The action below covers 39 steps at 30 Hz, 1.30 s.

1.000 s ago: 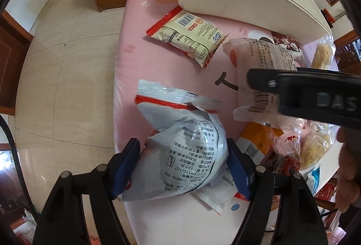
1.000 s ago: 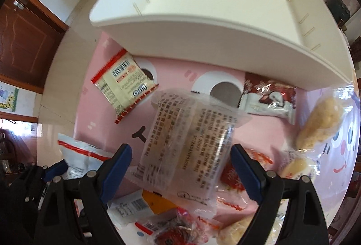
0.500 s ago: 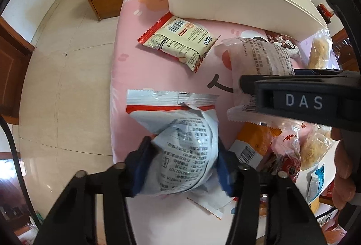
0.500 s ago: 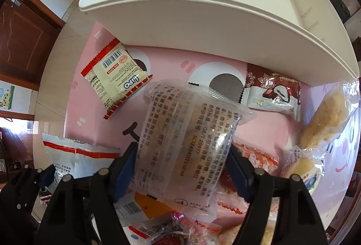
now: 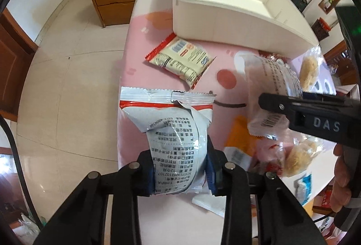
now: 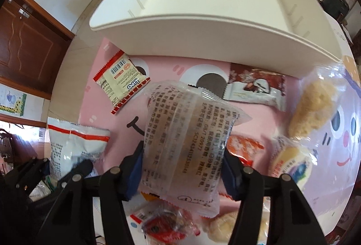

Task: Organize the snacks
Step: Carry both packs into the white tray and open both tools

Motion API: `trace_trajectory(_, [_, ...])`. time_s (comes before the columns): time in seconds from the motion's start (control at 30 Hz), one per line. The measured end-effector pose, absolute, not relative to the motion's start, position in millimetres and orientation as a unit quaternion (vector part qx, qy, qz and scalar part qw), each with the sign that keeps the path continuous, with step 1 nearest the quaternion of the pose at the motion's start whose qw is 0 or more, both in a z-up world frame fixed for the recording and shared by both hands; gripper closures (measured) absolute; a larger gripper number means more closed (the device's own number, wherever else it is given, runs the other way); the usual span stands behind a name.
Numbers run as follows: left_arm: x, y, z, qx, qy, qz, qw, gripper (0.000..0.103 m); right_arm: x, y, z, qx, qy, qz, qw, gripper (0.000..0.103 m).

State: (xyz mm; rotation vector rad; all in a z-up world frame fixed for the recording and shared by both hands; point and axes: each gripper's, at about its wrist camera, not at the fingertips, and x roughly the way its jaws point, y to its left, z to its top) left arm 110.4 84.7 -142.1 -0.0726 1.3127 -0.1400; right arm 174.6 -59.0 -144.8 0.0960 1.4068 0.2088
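Observation:
My left gripper [image 5: 180, 175] is closing, its blue pads pressing both sides of a silver snack bag [image 5: 173, 127] with a red stripe, held just above the pink tablecloth [image 5: 140, 69]. My right gripper [image 6: 182, 172] is closing too, its pads squeezing a clear printed packet [image 6: 187, 127] with a pale cake inside. That packet [image 5: 270, 78] also shows in the left wrist view, to the right of the silver bag. A white divided bin [image 6: 203, 26] stands empty at the back of the table. The left gripper [image 6: 33, 172] appears at the lower left of the right wrist view.
A cream Lipo packet [image 5: 182, 60] with red edges lies before the bin [image 5: 225, 10]. A brown chocolate packet [image 6: 255, 89] and a bag of yellow puffs [image 6: 313, 107] lie right. More snacks are piled near the table front [image 6: 167, 224]. The table's left edge drops to tiled floor [image 5: 67, 87].
Both pairs of jaws have narrowed onto their packets. The silver bag is squeezed narrower and raised a little. The clear packet sits deeper between the right pads.

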Motion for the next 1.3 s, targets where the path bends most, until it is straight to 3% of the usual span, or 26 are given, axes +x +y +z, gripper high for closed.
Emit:
trace_trajectory(0.3, [118,71,-53,-0.058,0.551,-0.094,0.827,0.071,153,-96,-87,0.080,0.596,0.104,0.792,0.043])
trace_trajectory(0.6, [181,28,31,-0.042,0.481,-0.122,0.867,0.070,184,-131,-6,0.105,0.520,0.111,0.841,0.042])
trace_trajectory(0.83, [255,-3,24,-0.026,0.478,-0.122,0.870,0.070,237,-150,11,0.095,0.498,0.074,0.859,0.041])
trace_trajectory(1.07, [299,-15,-8,-0.027,0.496,-0.107,0.861,0.070,288,-163,-16,0.100,0.519,0.043,0.848,0.040])
trace_trajectory(1.2, [310,-17,-20,-0.015,0.499,-0.089,0.862,0.067,302,-163,-31,0.094,0.530,0.040,0.842,0.034])
trace_trajectory(1.27, [312,-16,-22,-0.007,0.497,-0.080,0.864,0.054,302,-161,-33,0.090,0.526,0.040,0.845,0.034])
trace_trajectory(1.3, [313,-15,-23,-0.004,0.494,-0.075,0.866,0.036,301,-160,-32,0.088,0.522,0.041,0.847,0.034])
